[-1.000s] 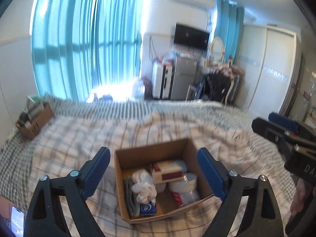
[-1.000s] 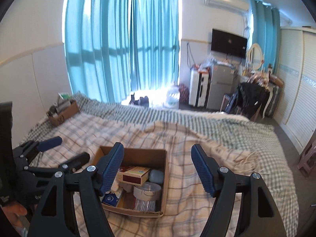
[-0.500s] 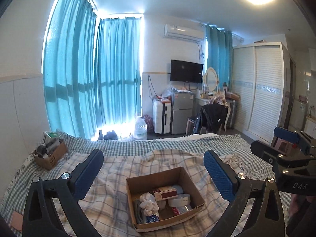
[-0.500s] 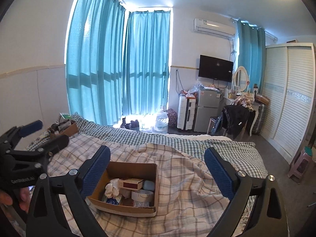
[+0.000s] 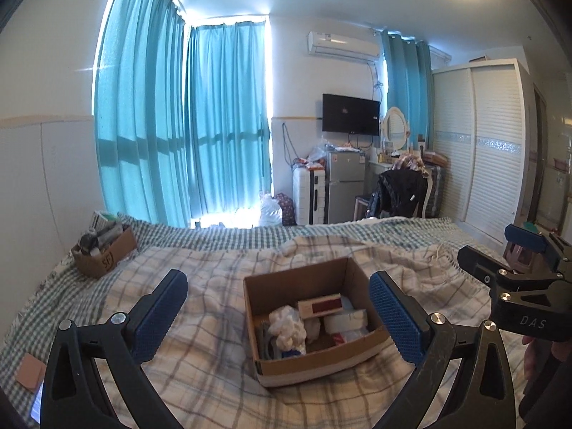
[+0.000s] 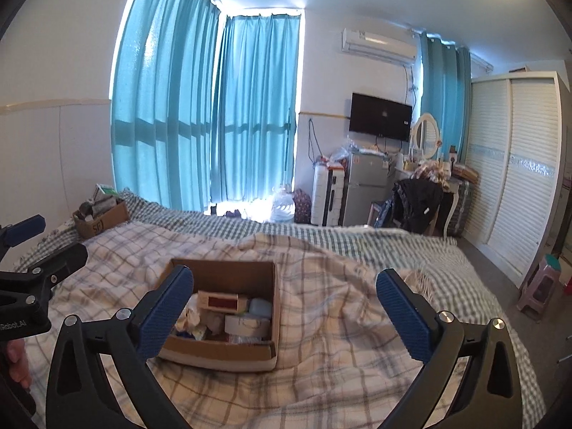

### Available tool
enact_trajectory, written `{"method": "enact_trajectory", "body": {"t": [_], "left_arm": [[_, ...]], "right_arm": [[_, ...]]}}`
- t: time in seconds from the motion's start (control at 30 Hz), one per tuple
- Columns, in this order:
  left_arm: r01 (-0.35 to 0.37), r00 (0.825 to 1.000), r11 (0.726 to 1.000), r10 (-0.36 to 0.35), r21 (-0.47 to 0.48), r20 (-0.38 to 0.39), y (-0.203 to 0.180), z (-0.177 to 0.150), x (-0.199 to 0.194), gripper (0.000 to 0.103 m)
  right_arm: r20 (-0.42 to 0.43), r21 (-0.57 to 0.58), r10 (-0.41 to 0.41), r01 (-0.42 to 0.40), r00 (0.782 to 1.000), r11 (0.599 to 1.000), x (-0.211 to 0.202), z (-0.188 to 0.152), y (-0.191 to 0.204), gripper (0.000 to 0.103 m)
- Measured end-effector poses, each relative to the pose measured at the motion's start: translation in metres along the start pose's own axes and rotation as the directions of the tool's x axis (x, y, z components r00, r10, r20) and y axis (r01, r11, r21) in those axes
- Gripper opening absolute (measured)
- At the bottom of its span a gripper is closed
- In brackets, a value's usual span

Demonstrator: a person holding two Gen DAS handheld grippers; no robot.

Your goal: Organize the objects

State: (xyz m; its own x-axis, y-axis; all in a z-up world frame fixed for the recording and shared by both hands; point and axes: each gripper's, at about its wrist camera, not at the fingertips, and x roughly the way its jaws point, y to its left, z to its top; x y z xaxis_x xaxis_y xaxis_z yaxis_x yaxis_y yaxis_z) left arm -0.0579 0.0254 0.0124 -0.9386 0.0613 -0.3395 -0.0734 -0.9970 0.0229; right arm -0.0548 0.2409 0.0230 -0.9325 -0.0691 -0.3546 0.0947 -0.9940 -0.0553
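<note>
An open cardboard box sits on the plaid blanket in the middle of the bed; it also shows in the right wrist view. Inside lie a cream box with a dark red label, crumpled white tissue, a white tape roll and other small items. My left gripper is open and empty, above and in front of the box. My right gripper is open and empty, just right of the box. Each gripper shows at the edge of the other's view.
A second cardboard box full of items stands at the bed's far left corner. A small tan pad lies at the bed's left edge. Beyond the bed are a fridge, a suitcase, a chair with dark clothes and a white wardrobe.
Both grippers have risen and tilted up, so the box looks smaller and more of the room shows. Both jaws have stayed wide open and empty.
</note>
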Motion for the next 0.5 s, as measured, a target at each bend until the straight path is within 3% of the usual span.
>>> {"method": "enact_trajectory", "body": {"t": [0.2, 0.5], "left_arm": [[0.002, 0.999, 1.0, -0.004, -0.024, -0.044, -0.001, -0.02, 0.005, 0.103], [-0.011, 0.998, 0.999, 0.008, -0.034, -0.069, 0.005, -0.029, 0.007, 0.103]], "right_arm": [[-0.051, -0.029, 0.009, -0.01, 0.999, 1.0, 0.02, -0.024, 0.009, 0.103], [-0.054, -0.038, 0.008, -0.01, 0.999, 0.999, 0.024, -0.025, 0.018, 0.103]]}}
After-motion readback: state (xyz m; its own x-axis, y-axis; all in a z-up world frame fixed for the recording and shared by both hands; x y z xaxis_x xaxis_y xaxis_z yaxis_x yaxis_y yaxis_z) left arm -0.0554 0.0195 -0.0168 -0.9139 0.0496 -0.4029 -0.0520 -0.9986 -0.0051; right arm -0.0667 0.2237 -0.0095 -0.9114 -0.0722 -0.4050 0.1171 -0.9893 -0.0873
